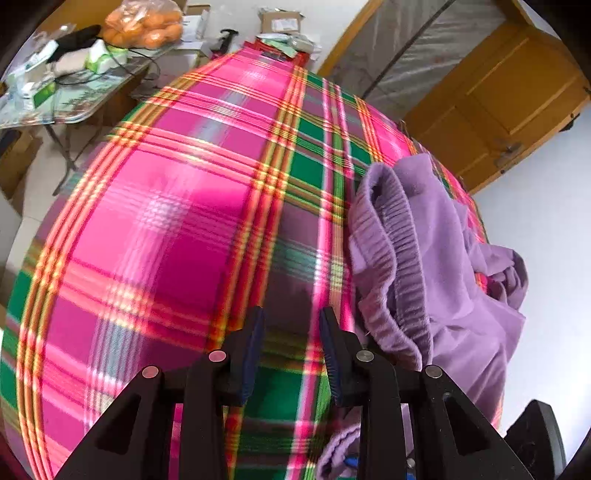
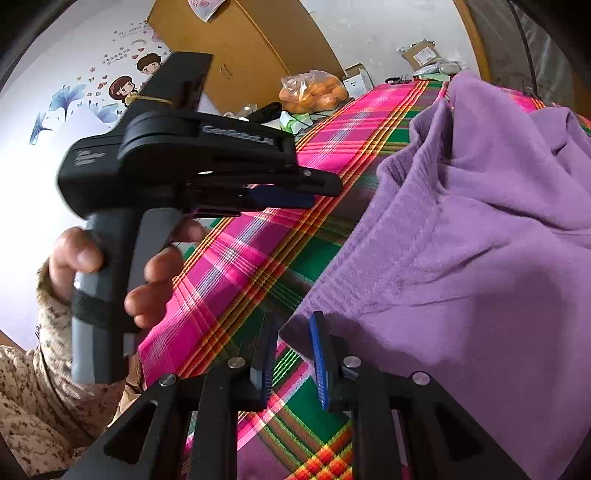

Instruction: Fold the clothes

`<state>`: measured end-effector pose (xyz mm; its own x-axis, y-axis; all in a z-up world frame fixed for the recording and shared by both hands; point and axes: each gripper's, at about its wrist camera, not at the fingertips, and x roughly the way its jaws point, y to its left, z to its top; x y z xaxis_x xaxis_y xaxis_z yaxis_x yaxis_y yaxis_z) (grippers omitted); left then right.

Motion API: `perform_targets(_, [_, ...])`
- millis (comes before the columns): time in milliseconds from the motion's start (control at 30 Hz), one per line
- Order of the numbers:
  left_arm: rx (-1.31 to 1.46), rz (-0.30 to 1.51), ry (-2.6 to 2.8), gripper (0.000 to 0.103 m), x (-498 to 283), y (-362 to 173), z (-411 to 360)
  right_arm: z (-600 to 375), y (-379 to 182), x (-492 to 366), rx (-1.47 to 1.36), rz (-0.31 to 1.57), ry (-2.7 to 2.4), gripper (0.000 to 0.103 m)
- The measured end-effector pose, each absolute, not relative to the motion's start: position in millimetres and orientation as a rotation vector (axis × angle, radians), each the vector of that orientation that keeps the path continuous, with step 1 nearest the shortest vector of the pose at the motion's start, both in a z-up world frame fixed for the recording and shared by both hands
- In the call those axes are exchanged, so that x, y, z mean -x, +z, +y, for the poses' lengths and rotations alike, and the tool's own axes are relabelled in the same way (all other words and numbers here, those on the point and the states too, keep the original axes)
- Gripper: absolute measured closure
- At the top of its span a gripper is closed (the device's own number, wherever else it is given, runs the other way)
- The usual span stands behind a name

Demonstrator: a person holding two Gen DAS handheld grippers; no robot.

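Lying crumpled on one plaid blanket (image 1: 166, 221) is one purple garment (image 1: 436, 258); two grippers, left (image 1: 291, 325) and right (image 2: 295, 332), are hovering, fingers apart; only the right view is showing a hand (image 2: 110, 273).

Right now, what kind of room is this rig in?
Probably a home bedroom or living room, not a lab: plaid blanket spread as the work surface, wooden wardrobe, cartoon wall stickers, and a bag of oranges on a cluttered side table.
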<state>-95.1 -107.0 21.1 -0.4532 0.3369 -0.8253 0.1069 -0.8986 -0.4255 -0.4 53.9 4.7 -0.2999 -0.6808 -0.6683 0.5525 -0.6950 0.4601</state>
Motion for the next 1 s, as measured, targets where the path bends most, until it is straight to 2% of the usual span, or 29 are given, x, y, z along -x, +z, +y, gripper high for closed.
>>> perform_targets(267, [1.532,-0.663,2.348,0.070,134.7,28.5,-82.1,77.9,10.8,-16.6,-1.145,-0.117,-2.215,0.081])
perform_targets(333, [1.515,-0.645,2.329,0.050,143.1,34.0,-73.1,82.1,7.9,-16.0,-1.161,-0.130,-2.220,0.079])
perform_targets(400, [1.516,-0.632,2.300,0.045,151.3,36.6,-63.8,83.3,6.4,-15.7,-1.170,-0.140,-2.221,0.079])
perform_targets(600, [1.575,-0.571,2.296,0.045,157.4,33.0,-47.7,84.9,1.2,-15.2,-1.200,-0.160,-2.217,0.079])
perform_targets(833, [1.614,-0.600,2.319,0.045,169.2,25.3,-54.8,69.7,4.7,-15.7,-1.193,-0.113,-2.228,0.077])
perform_targets(900, [1.625,-0.609,2.325,0.046,172.6,23.1,-56.9,64.6,7.3,-19.2,-1.173,-0.074,-2.240,0.066])
perform_targets(1000, [1.642,-0.622,2.334,0.053,177.7,19.9,-60.1,54.3,12.4,-26.6,-1.126,0.012,-2.264,0.056])
